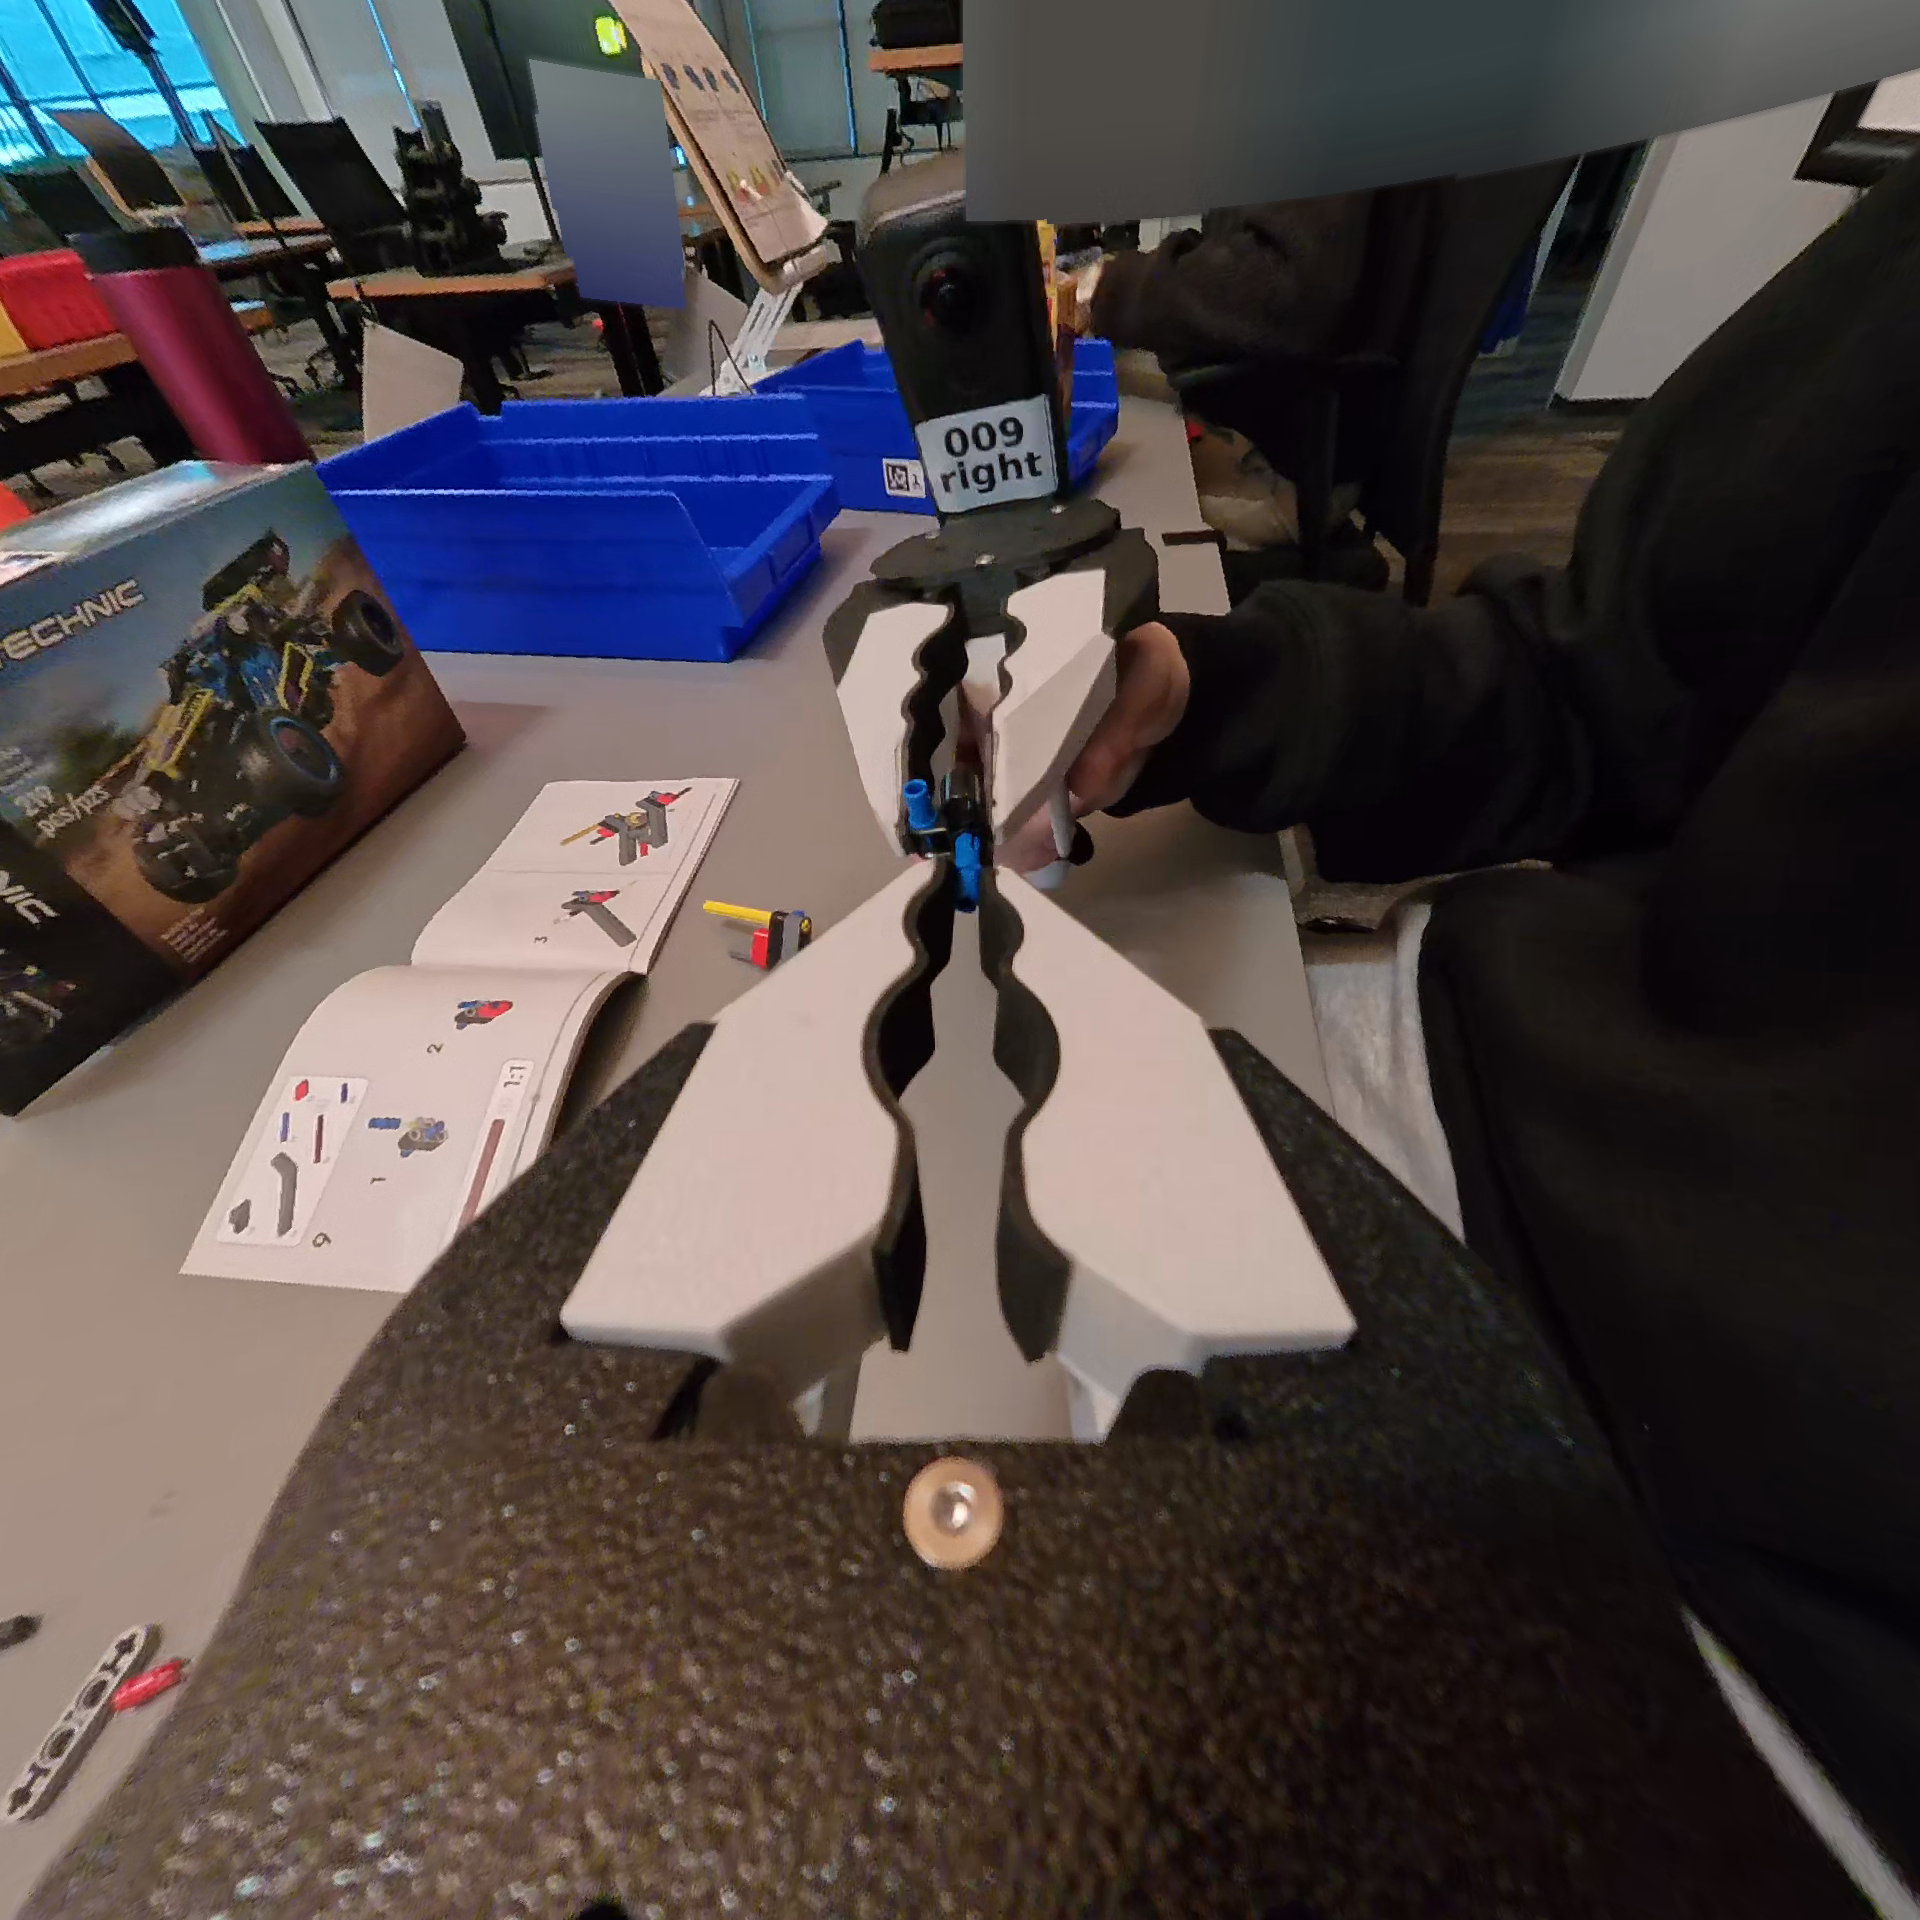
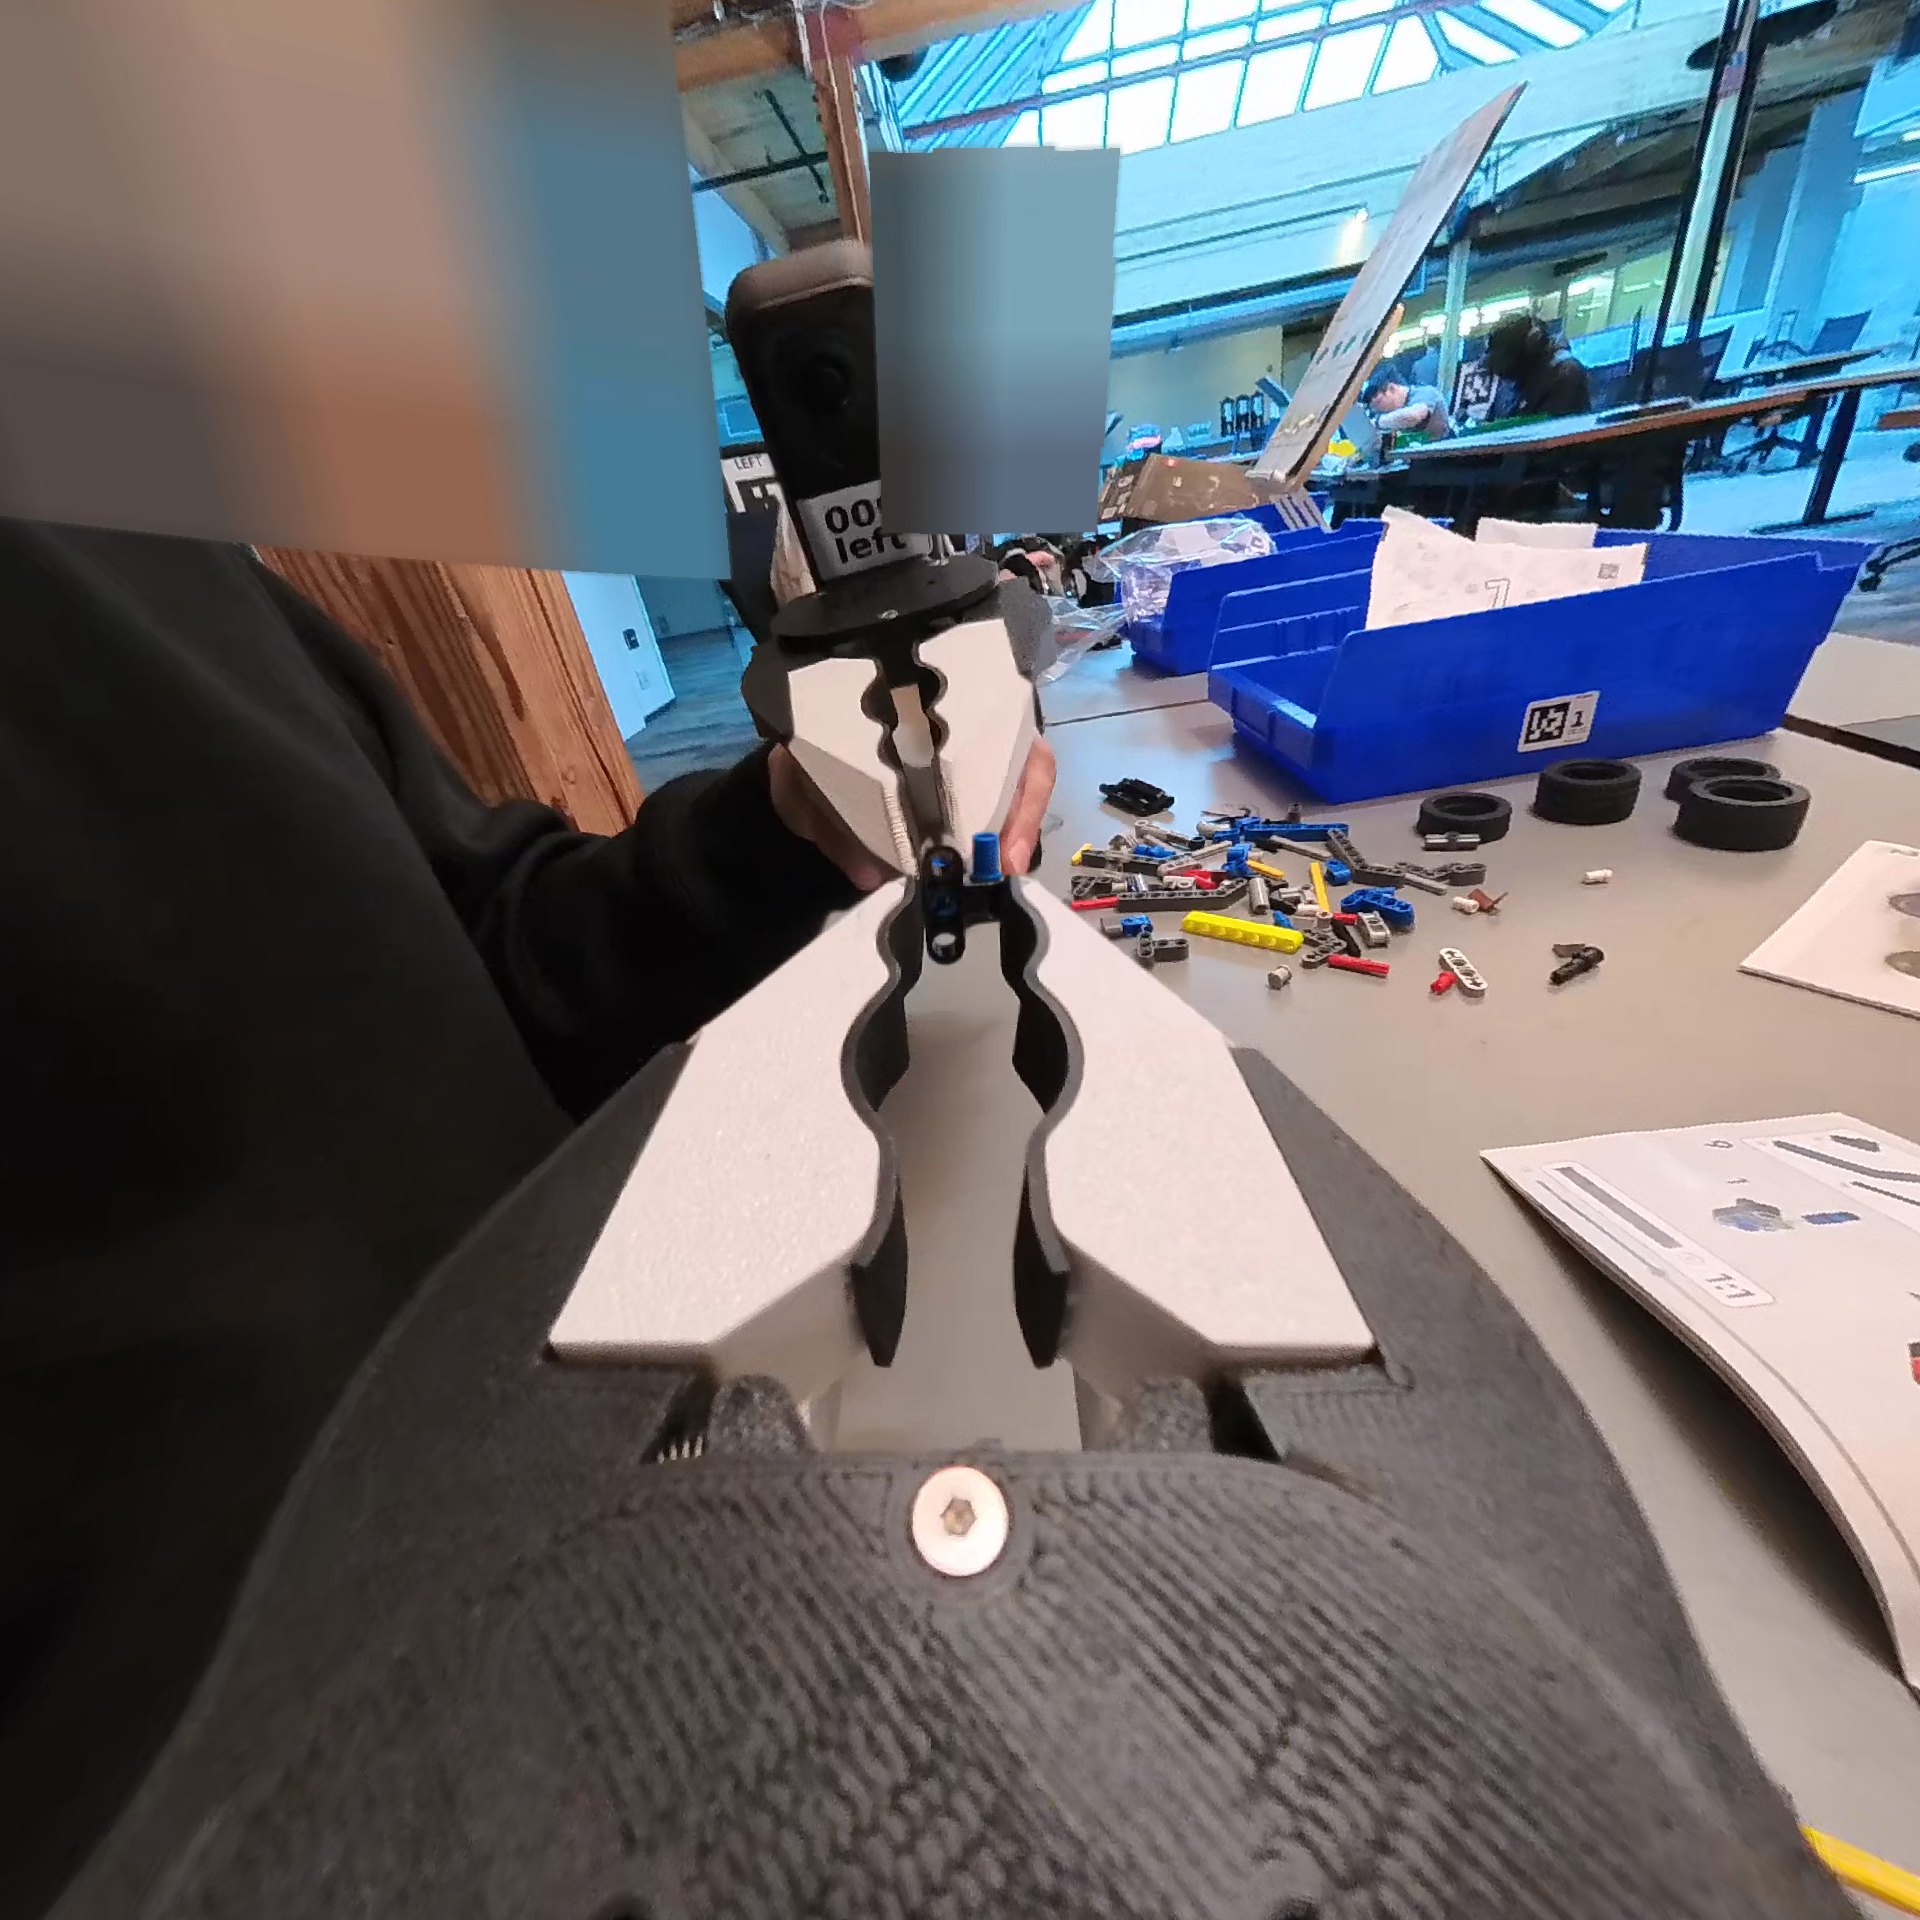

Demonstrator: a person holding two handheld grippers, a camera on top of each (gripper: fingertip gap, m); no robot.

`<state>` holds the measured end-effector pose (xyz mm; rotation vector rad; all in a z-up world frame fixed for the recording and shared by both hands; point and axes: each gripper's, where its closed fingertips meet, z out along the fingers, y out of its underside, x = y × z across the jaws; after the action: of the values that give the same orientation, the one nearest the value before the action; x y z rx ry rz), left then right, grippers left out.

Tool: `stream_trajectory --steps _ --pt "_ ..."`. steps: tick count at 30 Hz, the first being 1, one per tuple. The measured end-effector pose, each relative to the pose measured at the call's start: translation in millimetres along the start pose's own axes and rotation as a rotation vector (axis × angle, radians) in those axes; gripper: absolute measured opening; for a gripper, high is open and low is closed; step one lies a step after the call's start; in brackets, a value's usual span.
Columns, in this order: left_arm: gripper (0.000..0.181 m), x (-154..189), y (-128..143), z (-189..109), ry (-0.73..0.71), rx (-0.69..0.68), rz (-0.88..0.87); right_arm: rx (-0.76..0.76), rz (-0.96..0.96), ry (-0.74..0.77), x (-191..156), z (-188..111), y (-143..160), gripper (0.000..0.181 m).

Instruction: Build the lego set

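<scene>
While both tips meet above the bench [image 1: 727, 717], the left hand-held gripper [image 1: 961, 883] and right hand-held gripper [image 2: 951, 904] each clench the small black-and-blue pin assembly [image 2: 948, 894]. Judging by this, a joining step is in hand; next comes a straight, aligned push.

The instruction booklet [image 1: 488, 1018] lay on the table [image 1: 644, 717] between the box [image 1: 187, 748] and a small assembly [image 1: 769, 928], bins [image 1: 582, 520] behind.

**Grippers met tip to tip above a crowded table**

The left gripper [image 1: 961, 883] and right gripper [image 2: 951, 904] faced each other with tips almost touching — no room lay between them. Below, a bare strip of grey table [image 1: 727, 717] ran toward the blue bins [image 1: 582, 530], which walled the far edge. The open instruction booklet [image 1: 468, 1029], a small yellow-and-red assembly [image 1: 764, 928] and the set's box [image 1: 197, 748] hemmed one side — the scattered loose pieces [image 2: 1257, 894] and black tyres [image 2: 1662, 800] crowded the other.
</scene>
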<state>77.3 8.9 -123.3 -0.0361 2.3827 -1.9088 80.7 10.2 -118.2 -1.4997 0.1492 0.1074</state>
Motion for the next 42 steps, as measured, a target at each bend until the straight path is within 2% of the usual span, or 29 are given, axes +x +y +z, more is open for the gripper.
stream_trajectory --steps 6,12,15,18,22,23,24,27,30,36,39,42 --pt "0.002 -2.2 0.4 3.0 0.017 0.048 -0.063 0.020 0.011 0.006 2.6 -1.6 -1.0 0.013" --pt "0.002 -7.5 -7.3 1.6 0.039 0.186 -0.125 0.014 -0.034 0.077 6.2 -0.9 -10.1 0.013" --pt "0.003 -13.1 -24.6 -5.9 0.073 0.371 -0.248 0.036 -0.198 0.201 6.4 3.2 -25.9 0.018" --pt "0.002 -20.8 -35.9 -14.9 0.119 0.525 -0.400 -0.021 -0.417 0.359 9.4 4.9 -31.4 0.024" --pt "0.002 -23.0 -41.8 -15.7 0.157 0.606 -0.501 -0.031 -0.673 0.554 12.7 -2.1 -46.0 0.021" --pt "0.002 -23.2 -42.9 -14.9 0.160 0.621 -0.518 -0.034 -0.728 0.562 9.5 -1.4 -47.4 0.021" --pt "0.002 -23.0 -43.2 -13.3 0.163 0.624 -0.535 -0.050 -0.768 0.564 7.4 -0.2 -46.2 0.015" --pt "0.002 -24.0 -45.0 -9.7 0.140 0.643 -0.557 -0.101 -0.823 0.622 13.8 -0.8 -41.8 0.016" --pt "0.002 -23.8 -45.4 -5.1 0.110 0.643 -0.563 -0.066 -0.864 0.668 12.6 -3.5 -47.3 0.009" --pt "0.002 -28.1 -39.4 3.3 0.039 0.630 -0.579 -0.110 -0.869 0.732 23.4 -9.1 -43.9 0.006" --pt "0.007 -28.8 -31.4 7.3 -0.030 0.542 -0.444 -0.156 -0.773 0.648 28.3 -10.9 -35.9 0.006" --pt "0.029 -29.3 -22.7 3.3 -0.154 0.370 -0.126 -0.188 -0.627 0.484 24.8 -13.7 -27.2 0.006"
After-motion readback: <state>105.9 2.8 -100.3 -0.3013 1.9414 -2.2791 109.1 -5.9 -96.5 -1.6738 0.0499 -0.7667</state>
